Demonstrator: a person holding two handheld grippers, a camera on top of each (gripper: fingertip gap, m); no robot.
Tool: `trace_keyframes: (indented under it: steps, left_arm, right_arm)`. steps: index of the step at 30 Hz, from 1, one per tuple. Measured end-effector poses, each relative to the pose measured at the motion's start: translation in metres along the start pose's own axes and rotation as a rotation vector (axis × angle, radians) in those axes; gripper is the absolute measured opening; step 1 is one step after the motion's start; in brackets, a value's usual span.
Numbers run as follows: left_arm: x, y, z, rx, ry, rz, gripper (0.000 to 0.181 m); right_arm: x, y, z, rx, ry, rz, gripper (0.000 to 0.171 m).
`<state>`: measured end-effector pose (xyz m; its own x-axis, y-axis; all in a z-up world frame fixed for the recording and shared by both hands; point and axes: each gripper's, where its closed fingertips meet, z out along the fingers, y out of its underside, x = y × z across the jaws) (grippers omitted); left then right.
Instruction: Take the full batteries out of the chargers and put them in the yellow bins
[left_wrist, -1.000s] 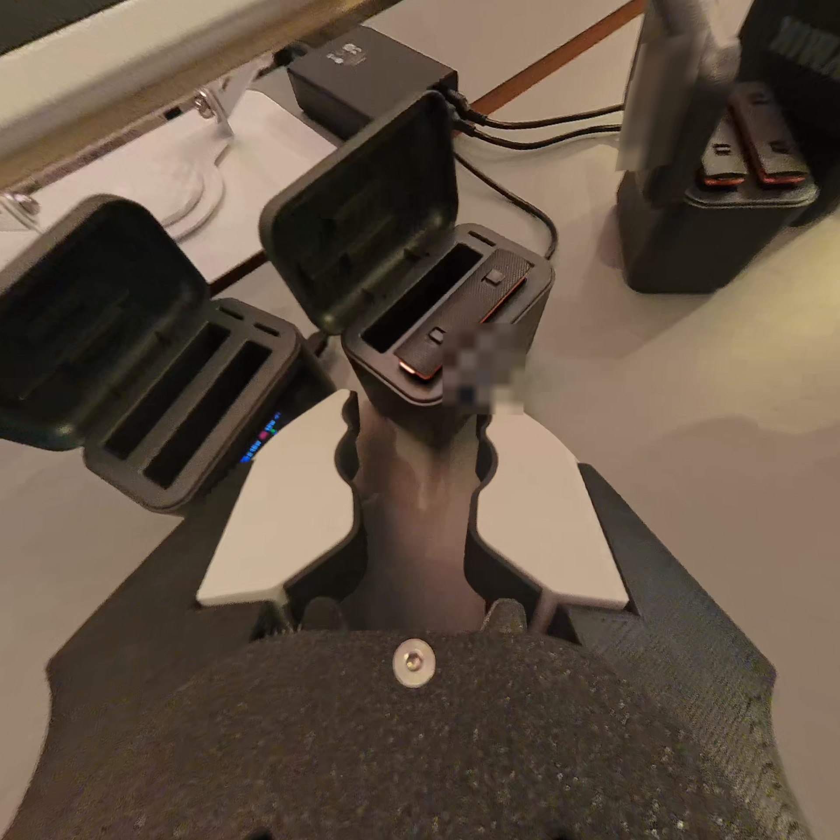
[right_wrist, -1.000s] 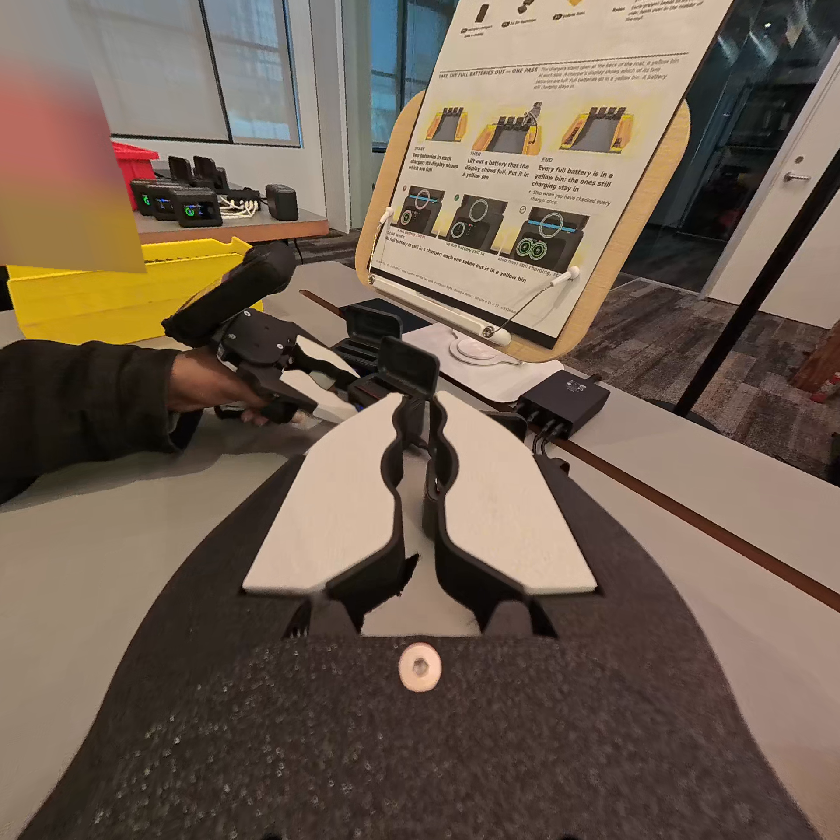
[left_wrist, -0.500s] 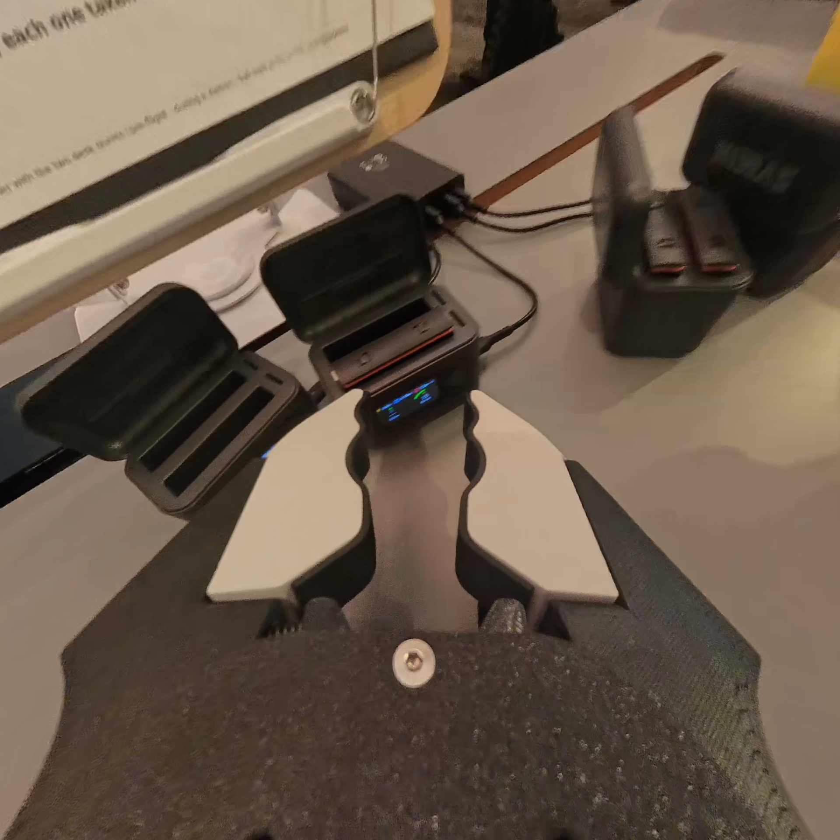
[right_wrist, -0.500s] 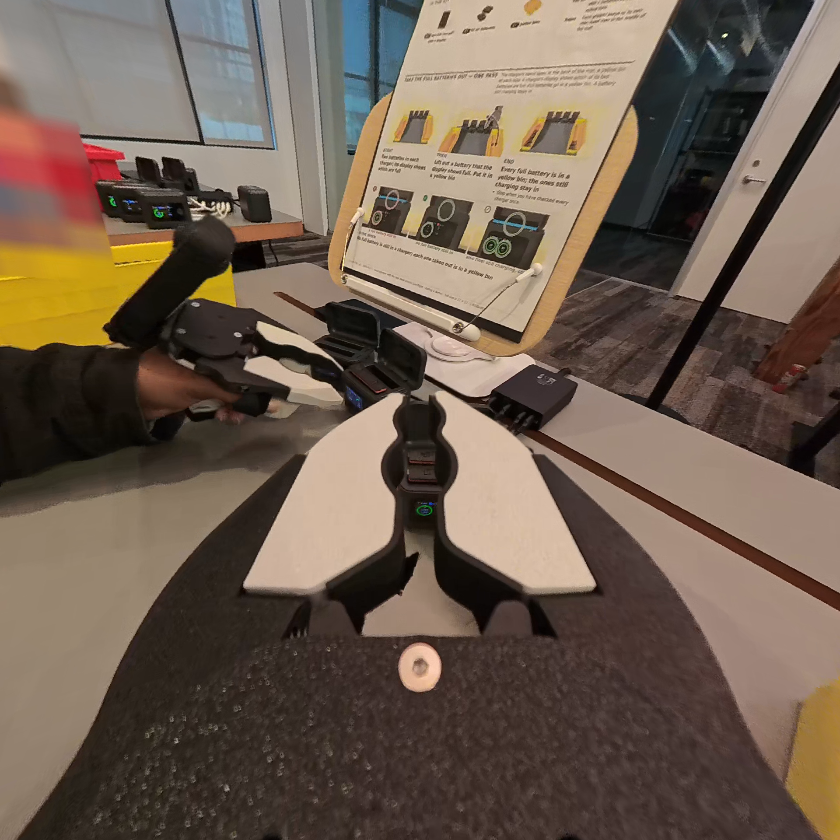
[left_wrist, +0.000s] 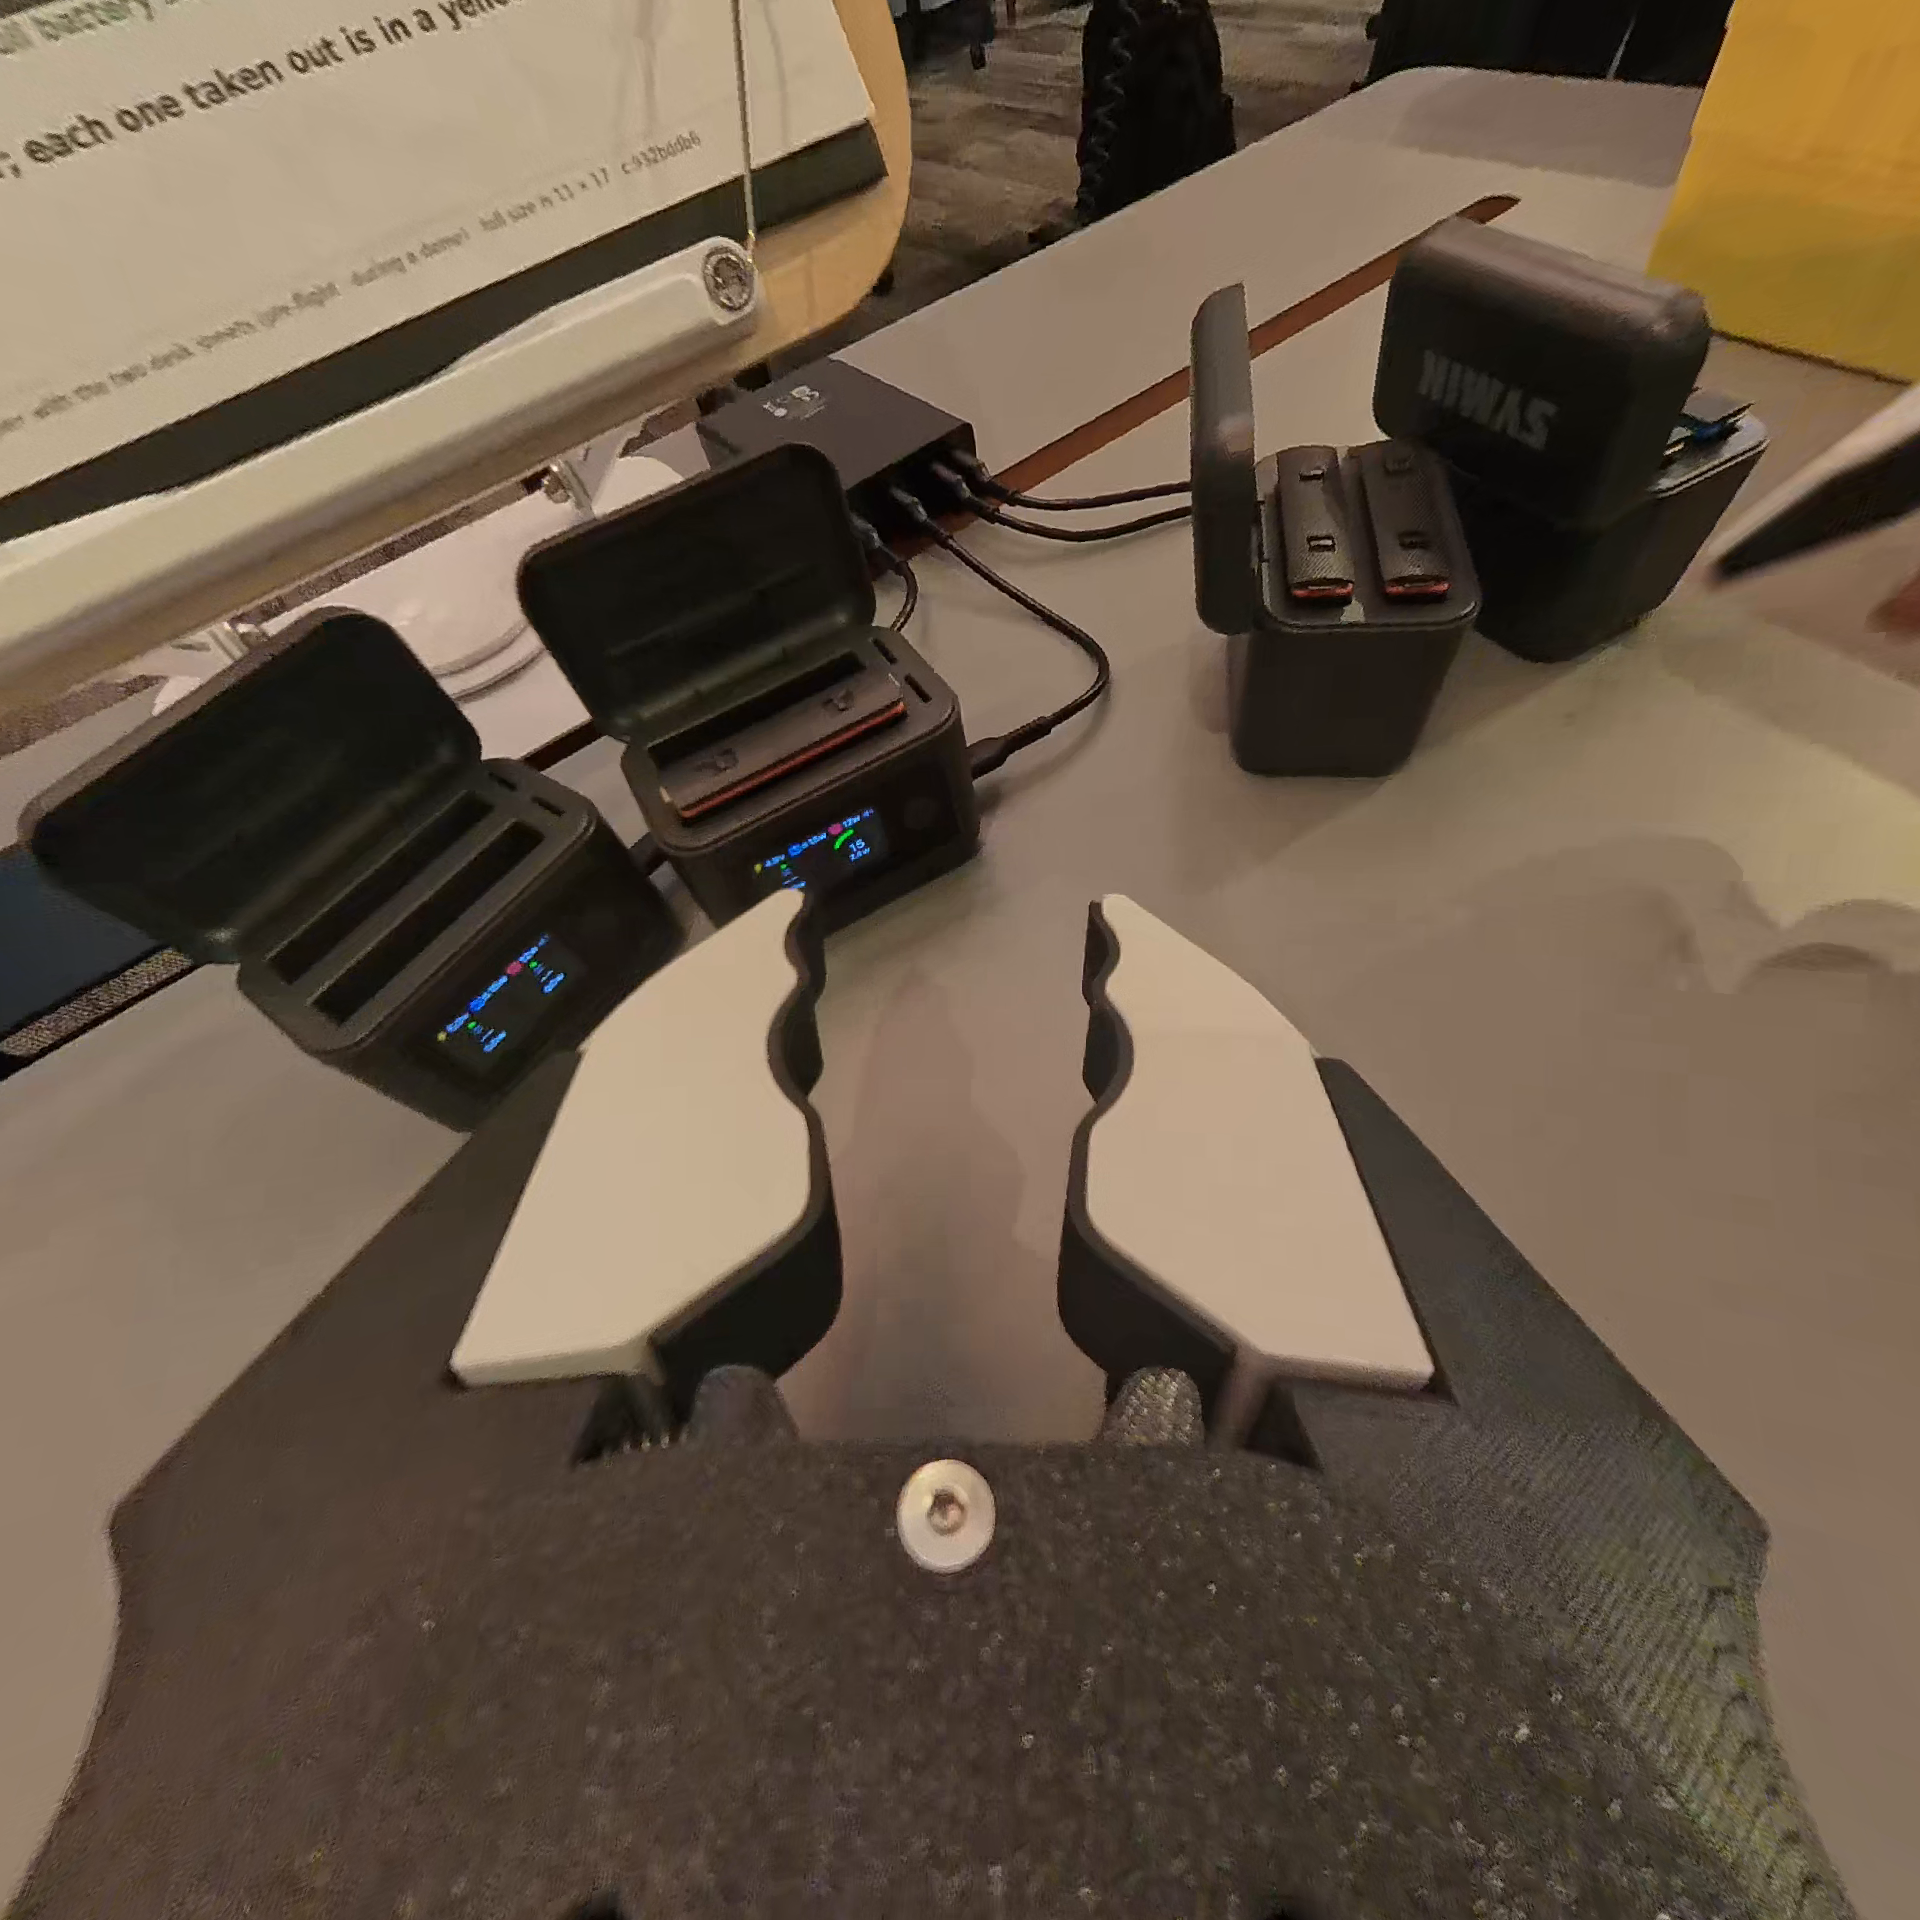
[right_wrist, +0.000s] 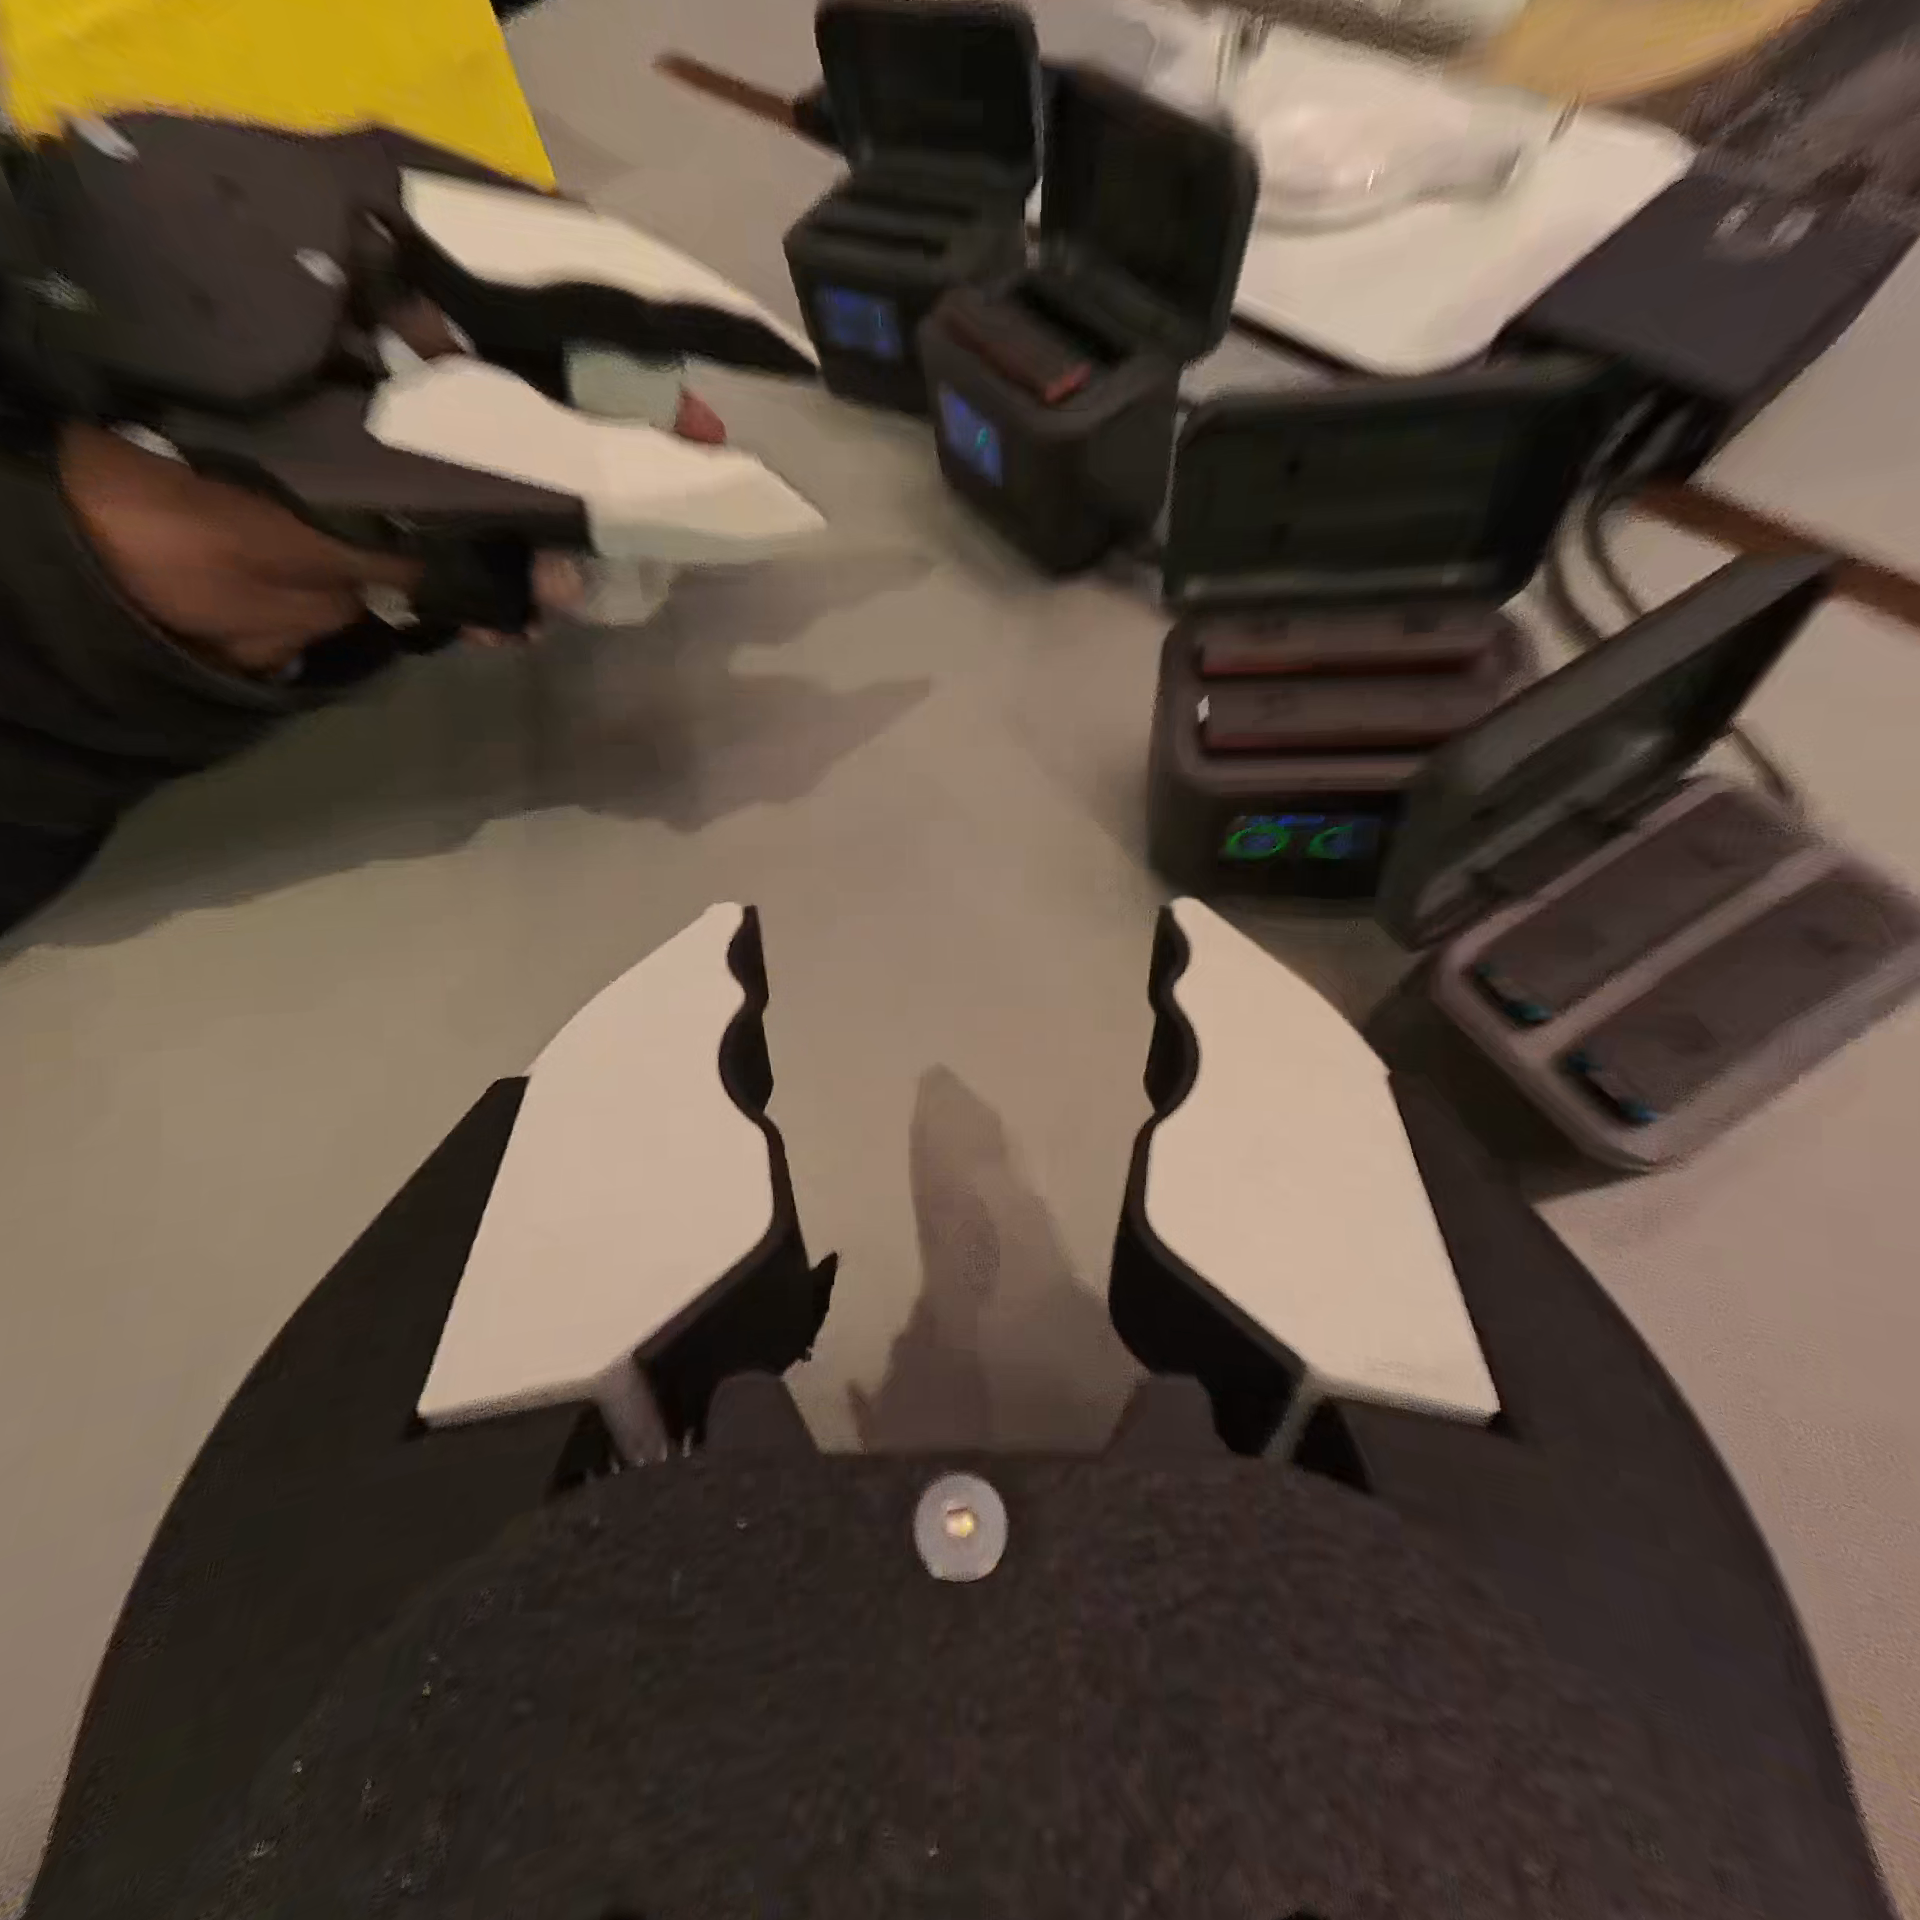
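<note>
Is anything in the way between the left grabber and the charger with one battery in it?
No, nothing visible. The left gripper is open, with only bare table between it and that charger. Its lid is up, and the battery shows.

Black chargers (left_wrist: 800, 769) hold red-edged batteries (left_wrist: 1317, 540); a yellow bin (left_wrist: 1808, 177) stands on a grey table (left_wrist: 1455, 935).

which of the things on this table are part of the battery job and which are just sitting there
Part of the job:
- four open chargers: empty one, one-battery one, two-battery one, grey one
- batteries
- yellow bin
- left gripper and right gripper, both open and empty

Just there:
- instruction board
- black power hub and its cables
</note>
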<state>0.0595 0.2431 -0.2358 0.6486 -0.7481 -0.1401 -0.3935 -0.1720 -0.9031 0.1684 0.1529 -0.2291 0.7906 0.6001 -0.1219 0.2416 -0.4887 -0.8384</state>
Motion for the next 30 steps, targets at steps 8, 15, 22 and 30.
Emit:
trace_keyframes:
  steps: [8,15,22,30]
  left_arm:
    - [-0.005,-0.009,-0.027,0.059,0.015,-0.039,0.047]
    - [-0.002,-0.014,-0.039,0.082,0.036,-0.033,0.047]
    - [0.002,-0.008,-0.042,0.073,0.068,-0.028,0.047]
    - [0.004,-0.003,-0.041,0.065,0.088,-0.016,0.047]
  right_arm:
    - [0.033,0.025,0.044,-0.092,0.215,0.055,0.097]
    - [0.063,0.024,0.054,-0.109,0.316,0.060,0.104]
    - [0.083,0.014,0.066,-0.111,0.349,0.032,0.117]
    - [0.083,0.008,0.076,-0.112,0.287,-0.006,0.094]
